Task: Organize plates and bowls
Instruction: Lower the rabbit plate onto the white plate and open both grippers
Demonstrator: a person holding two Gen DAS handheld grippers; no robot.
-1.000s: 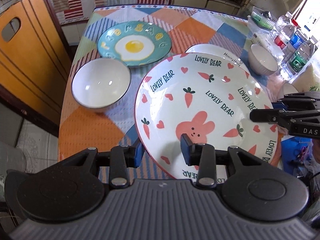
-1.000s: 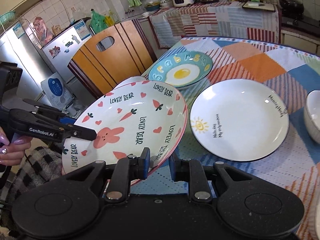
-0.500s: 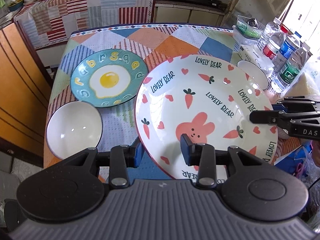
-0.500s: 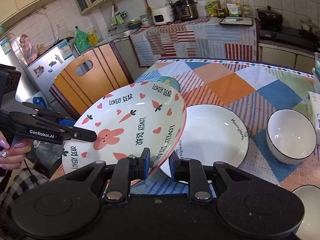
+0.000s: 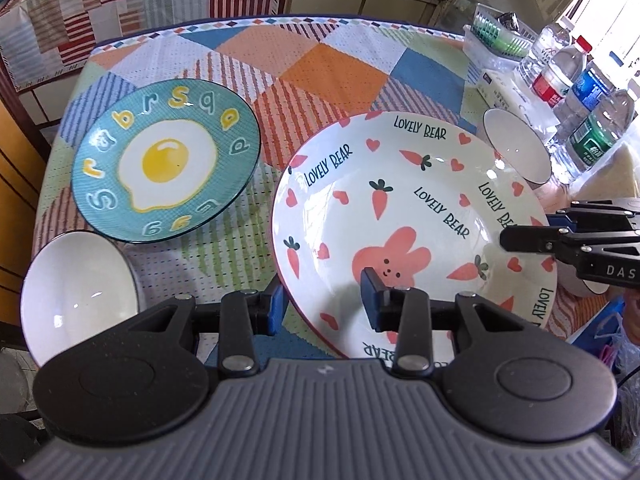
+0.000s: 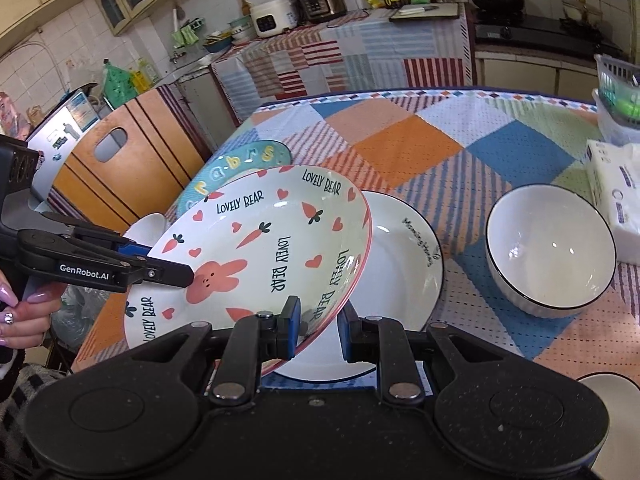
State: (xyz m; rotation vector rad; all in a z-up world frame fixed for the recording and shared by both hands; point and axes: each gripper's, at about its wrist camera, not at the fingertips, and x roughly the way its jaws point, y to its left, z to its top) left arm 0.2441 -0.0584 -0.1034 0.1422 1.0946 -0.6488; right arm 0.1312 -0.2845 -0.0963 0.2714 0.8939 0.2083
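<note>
Two tongs clamp the round cream ceramic plate with pink rabbit and carrots (image 6: 260, 248): my left gripper (image 5: 322, 306) on its near-left rim, my right gripper (image 6: 318, 330) on the opposite rim. It hangs tilted, partly over the white black-rimmed plate (image 6: 404, 264), which lies just right and below.

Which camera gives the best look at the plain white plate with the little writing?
The right wrist view: the white plate lies on the table with its rim writing visible, partly covered by the raised bunny plate. In the left wrist view the bunny plate hides it completely.
</note>
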